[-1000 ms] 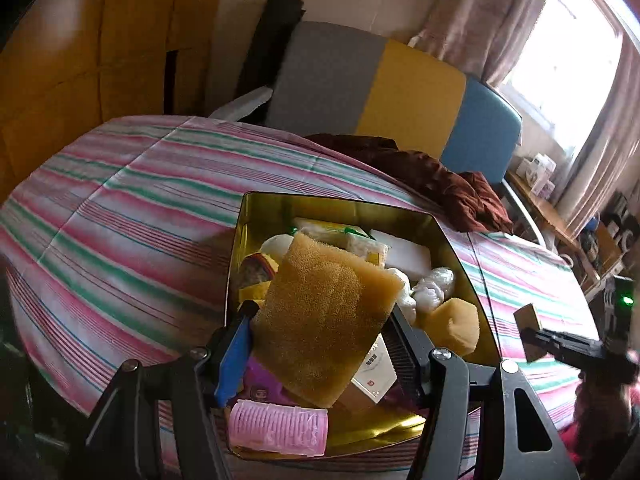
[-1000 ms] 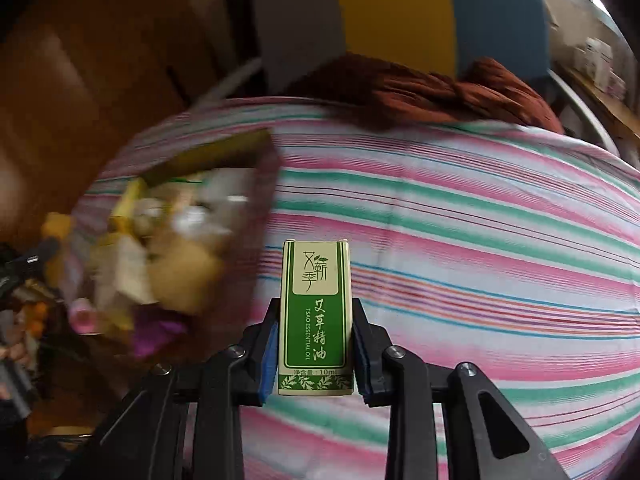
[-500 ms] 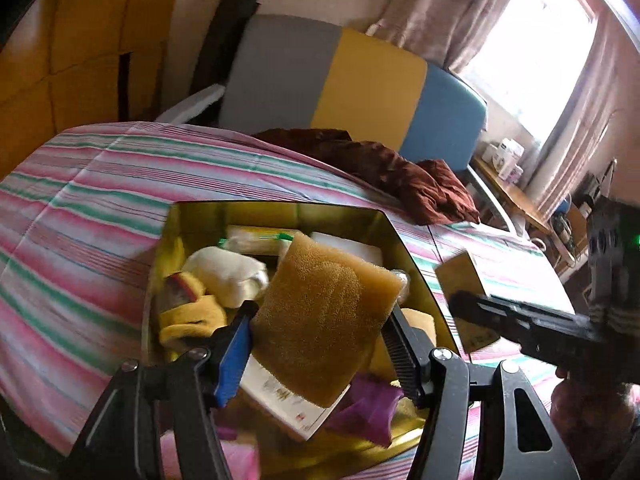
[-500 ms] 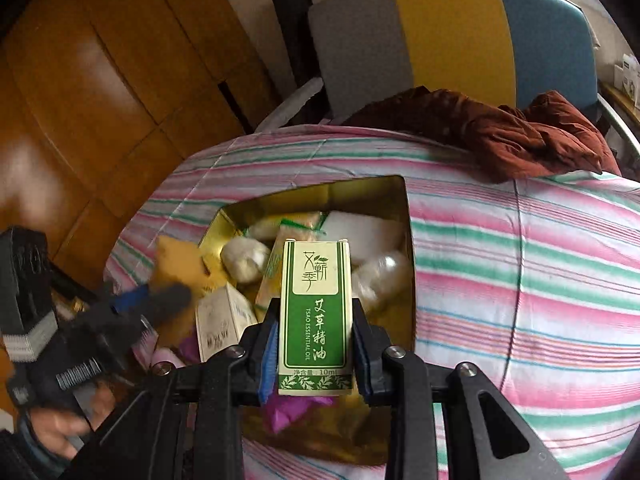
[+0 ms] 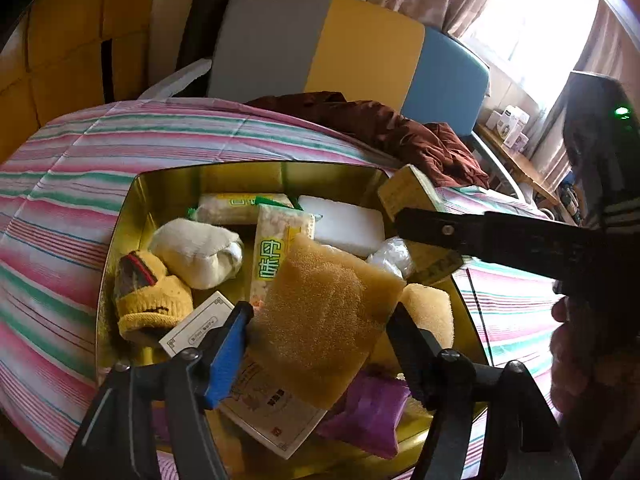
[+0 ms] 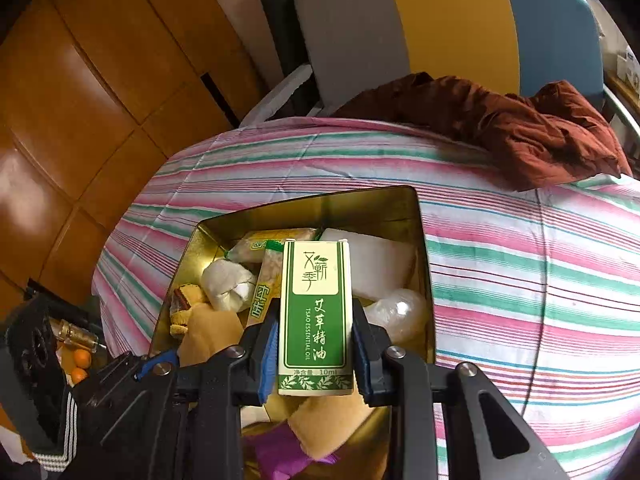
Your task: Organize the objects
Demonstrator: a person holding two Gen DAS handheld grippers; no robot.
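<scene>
Left wrist view: left gripper point(image 5: 320, 316) over gold tin point(image 5: 168, 184), jaws opening around porous tan sponge point(image 5: 324, 320) between them. Crowded below, striped cloth point(image 5: 60, 208) free beyond the rim. Right gripper point(image 6: 314, 344) clamped on upright green carton point(image 6: 314, 320) above the tin's right half.

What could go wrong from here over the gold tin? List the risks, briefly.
1. The left gripper has its jaws opening around the tan sponge; it may land tilted on the heaped items instead of settling into the gold tin.
2. The right gripper, shut on the green essential oil box, hangs close beside the left one, so they could collide.
</scene>
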